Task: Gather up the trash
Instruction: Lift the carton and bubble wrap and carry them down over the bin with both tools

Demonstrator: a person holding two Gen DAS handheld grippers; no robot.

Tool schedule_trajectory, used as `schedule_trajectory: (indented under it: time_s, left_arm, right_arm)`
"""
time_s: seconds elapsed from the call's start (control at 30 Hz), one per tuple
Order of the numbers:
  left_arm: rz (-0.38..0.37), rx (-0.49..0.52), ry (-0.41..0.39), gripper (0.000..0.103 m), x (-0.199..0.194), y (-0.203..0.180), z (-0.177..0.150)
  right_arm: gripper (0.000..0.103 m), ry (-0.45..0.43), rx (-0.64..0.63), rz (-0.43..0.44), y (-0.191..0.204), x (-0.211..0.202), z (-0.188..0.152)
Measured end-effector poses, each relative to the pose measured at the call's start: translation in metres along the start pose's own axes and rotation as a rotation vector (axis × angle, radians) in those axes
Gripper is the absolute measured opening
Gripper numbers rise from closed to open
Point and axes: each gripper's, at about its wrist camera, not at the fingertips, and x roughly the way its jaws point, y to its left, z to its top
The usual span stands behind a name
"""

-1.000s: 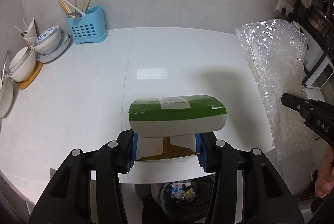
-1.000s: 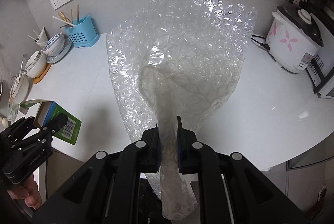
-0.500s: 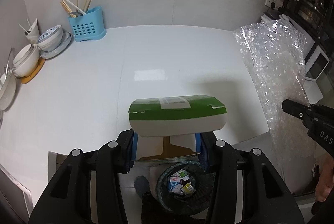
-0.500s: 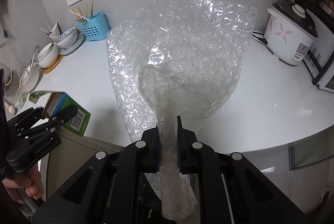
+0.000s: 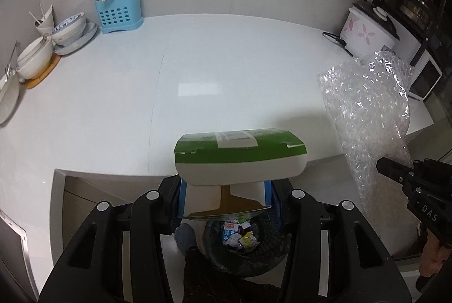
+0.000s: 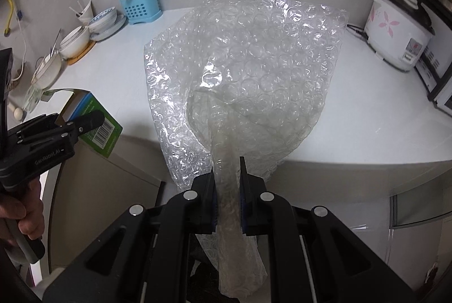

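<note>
My left gripper [image 5: 226, 198] is shut on a green and white carton box [image 5: 240, 158] with open flaps. It holds the box off the counter's front edge, above a black trash bin [image 5: 248, 243] with several wrappers inside. The box [image 6: 99, 125] and left gripper [image 6: 84, 119] also show in the right wrist view. My right gripper [image 6: 227, 184] is shut on a large sheet of clear bubble wrap [image 6: 248, 77], held up past the counter edge. The wrap [image 5: 370, 116] hangs at the right in the left wrist view, with the right gripper [image 5: 395, 171] below it.
The white counter [image 5: 197, 62] carries a blue utensil holder [image 5: 117, 10], stacked bowls [image 5: 67, 28] at the back left, and a white rice cooker [image 6: 398, 31] at the back right. An oven [image 5: 423, 77] stands at the far right. Cabinet fronts lie below the counter edge.
Both grippers have pulled back from the counter with their loads. The box now hangs over the floor and the trash bin has come into fuller view beneath it.
</note>
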Motion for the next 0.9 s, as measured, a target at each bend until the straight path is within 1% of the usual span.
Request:
schedule_trajectory:
  time_s: [0.17,0.23,0.43,0.6,0.73,0.9]
  left_arm:
    - [-0.019,0.003,0.011,0.046,0.007,-0.005,-0.028]
    - [-0.022,0.015,0.015,0.046,0.01,-0.009,-0.039]
    - [-0.027,0.011,0.06,0.046,0.031,-0.014,-0.07]
    - [-0.007,0.037,0.074,0.046,0.049,-0.017,-0.095]
    - [-0.001,0.024,0.1,0.046,0.064,-0.012,-0.114]
    - [-0.021,0.012,0.128,0.046,0.086,-0.007,-0.129]
  right_arm:
    - [0.01,0.034,-0.021,0.022,0.003,0.012,-0.025]
    - [0.01,0.042,-0.048,0.031,0.007,0.014,-0.035]
    - [0.01,0.088,-0.107,0.06,0.012,0.032,-0.062]
    - [0.01,0.13,-0.173,0.06,0.017,0.052,-0.088]
    - [0.01,0.168,-0.2,0.077,0.02,0.069,-0.106]
    - [0.01,0.237,-0.231,0.075,0.023,0.104,-0.123]
